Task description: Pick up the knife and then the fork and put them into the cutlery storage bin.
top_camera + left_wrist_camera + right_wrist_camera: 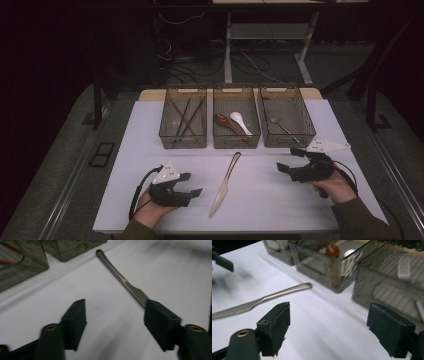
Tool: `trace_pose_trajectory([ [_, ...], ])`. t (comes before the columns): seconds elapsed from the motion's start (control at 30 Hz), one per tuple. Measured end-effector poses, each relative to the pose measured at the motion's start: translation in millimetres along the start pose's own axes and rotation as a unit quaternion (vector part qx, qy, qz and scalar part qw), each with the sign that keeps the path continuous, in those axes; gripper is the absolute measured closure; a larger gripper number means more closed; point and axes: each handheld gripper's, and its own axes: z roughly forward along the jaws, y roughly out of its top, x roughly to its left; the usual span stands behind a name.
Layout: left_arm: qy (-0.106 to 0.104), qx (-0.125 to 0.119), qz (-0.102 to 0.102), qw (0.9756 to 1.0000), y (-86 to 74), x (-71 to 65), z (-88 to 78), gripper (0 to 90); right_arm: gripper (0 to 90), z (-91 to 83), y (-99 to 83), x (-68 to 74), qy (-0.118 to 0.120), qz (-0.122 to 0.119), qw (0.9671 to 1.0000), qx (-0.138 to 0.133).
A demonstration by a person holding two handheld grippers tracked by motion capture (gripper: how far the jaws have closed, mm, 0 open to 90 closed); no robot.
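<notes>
A white table (150, 200) stands in a dim room, seen from above. Along its far edge sit three see-through baskets side by side. The left basket (183, 142) holds dark chopsticks (186, 117). The middle basket (236, 141) holds a red-brown spoon (226, 123) and a white spoon (240, 122), lying close together. The right basket (287, 141) holds a metal fork (281, 125).

A metal table knife (225, 183) lies flat on the bare table in front of the middle basket, between the two hands, its handle end pointing toward the baskets and its blade toward the person.

A person's hands come in from the near edge, each holding a black two-jaw gripper. The left gripper (193, 185) sits near the table to the left of the knife, jaws apart with nothing between them; the knife lies just past one jaw in the left gripper view. The right gripper (288, 160) sits in front of the right basket, well to the right of the knife, jaws wide apart and empty.
</notes>
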Motion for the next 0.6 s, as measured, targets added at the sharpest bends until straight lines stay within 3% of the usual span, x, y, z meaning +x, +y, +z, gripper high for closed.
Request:
trace_pose_trajectory([
  [0.13, -0.016, 0.005, 0.000, 0.9999, 5.7, -5.1, 7.0, 55.2, 17.5, 2.3, -17.4, 8.6, 0.014, 0.000, 0.9999, 0.001],
  [0.23, -0.025, 0.020, 0.013, 0.9994, 11.0, -10.6, 13.6, 69.6, 16.9, 4.2, -25.6, 11.9, 0.018, 0.001, 0.9998, 0.012],
  [0.37, -0.042, 0.031, 0.020, 0.9984, 16.7, -18.7, 24.0, 83.1, 16.8, 5.9, -34.0, 15.6, 0.020, -0.002, 0.9996, 0.018],
  [0.43, -0.052, 0.038, 0.022, 0.9977, 18.7, -22.7, 30.8, 88.2, 16.8, 7.1, -35.7, 16.3, 0.021, -0.005, 0.9995, 0.023],
  [0.6, -0.073, 0.064, 0.045, 0.9943, 21.4, -35.6, 50.2, 89.0, 16.8, 9.5, -35.8, 17.3, 0.025, -0.009, 0.9994, 0.025],
])
